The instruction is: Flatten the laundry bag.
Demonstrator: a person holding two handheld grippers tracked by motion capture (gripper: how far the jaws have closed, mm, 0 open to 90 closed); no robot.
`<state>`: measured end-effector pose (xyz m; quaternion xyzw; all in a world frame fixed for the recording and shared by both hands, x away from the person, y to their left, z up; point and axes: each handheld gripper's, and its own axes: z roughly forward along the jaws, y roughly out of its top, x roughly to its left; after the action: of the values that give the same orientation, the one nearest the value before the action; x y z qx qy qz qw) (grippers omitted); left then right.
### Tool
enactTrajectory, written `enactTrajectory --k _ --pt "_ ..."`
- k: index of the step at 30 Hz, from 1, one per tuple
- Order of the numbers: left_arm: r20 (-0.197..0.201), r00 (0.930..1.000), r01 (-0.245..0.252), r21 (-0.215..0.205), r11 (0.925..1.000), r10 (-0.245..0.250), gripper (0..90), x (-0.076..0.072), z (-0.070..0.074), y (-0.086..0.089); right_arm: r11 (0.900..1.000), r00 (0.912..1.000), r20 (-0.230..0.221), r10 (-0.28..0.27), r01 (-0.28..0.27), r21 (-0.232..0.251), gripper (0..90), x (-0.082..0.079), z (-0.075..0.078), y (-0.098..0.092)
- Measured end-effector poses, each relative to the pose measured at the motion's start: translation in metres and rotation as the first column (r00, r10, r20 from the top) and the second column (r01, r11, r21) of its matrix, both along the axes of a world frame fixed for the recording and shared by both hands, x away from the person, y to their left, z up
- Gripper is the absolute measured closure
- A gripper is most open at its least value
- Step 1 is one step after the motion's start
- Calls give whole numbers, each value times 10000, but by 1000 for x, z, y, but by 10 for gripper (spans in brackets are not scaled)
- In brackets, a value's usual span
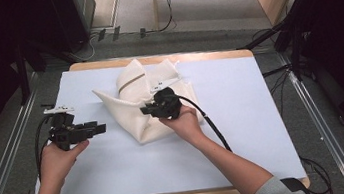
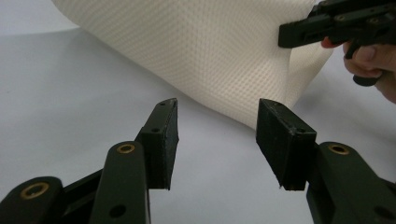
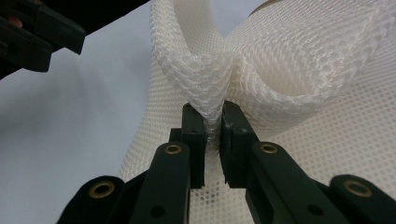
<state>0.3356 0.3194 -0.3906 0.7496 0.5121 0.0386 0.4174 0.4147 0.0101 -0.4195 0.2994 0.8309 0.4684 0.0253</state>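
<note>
While the white mesh bag (image 1: pixel 143 101) lies crumpled mid-table, its long axis slanting from the far edge toward us, our right gripper (image 3: pixel 214 135) pinches a fold of it. Our left gripper (image 2: pixel 217 135) stands wide and empty just left of the bag, over the pale blue table (image 1: pixel 246 137); grey floor surrounds the table.

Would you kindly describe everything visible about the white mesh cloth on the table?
The white mesh cloth is a cream, perforated fabric with a darker band near its top. It lies loosely folded on the pale table. The right claw is shut on a bunched fold; the left claw is open just beside its edge, not touching.
</note>
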Motion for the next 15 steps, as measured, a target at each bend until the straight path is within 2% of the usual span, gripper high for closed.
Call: enactTrajectory --k 3,7,10,12,13,14,15 --pt "115 9999 -60 -15 10000 60 498 -1 2 1 9999 10000 55 82 -82 -65 835 -1 -4 8" --pt "211 9997 -112 85 9999 110 499 -1 3 4 9994 9993 -144 350 -349 72 831 -4 -8 20" --pt "300 9991 -302 52 9995 300 497 -2 5 11 9982 9983 89 581 -579 -149 802 -9 -6 27" --pt "316 9988 -369 31 9993 368 497 -2 5 13 9978 9978 71 655 -655 -39 738 -9 -4 26" --pt "332 9986 -408 41 9992 407 497 -2 6 16 9978 9978 71 655 -655 -39 738 -9 -4 26" --pt "365 9978 -547 -12 9985 547 494 -2 7 20 9968 9973 -107 730 -726 319 715 -10 1 24" --pt "377 9977 -564 -16 9984 565 494 -2 7 21 9963 9969 -90 777 -773 364 694 -11 3 23"
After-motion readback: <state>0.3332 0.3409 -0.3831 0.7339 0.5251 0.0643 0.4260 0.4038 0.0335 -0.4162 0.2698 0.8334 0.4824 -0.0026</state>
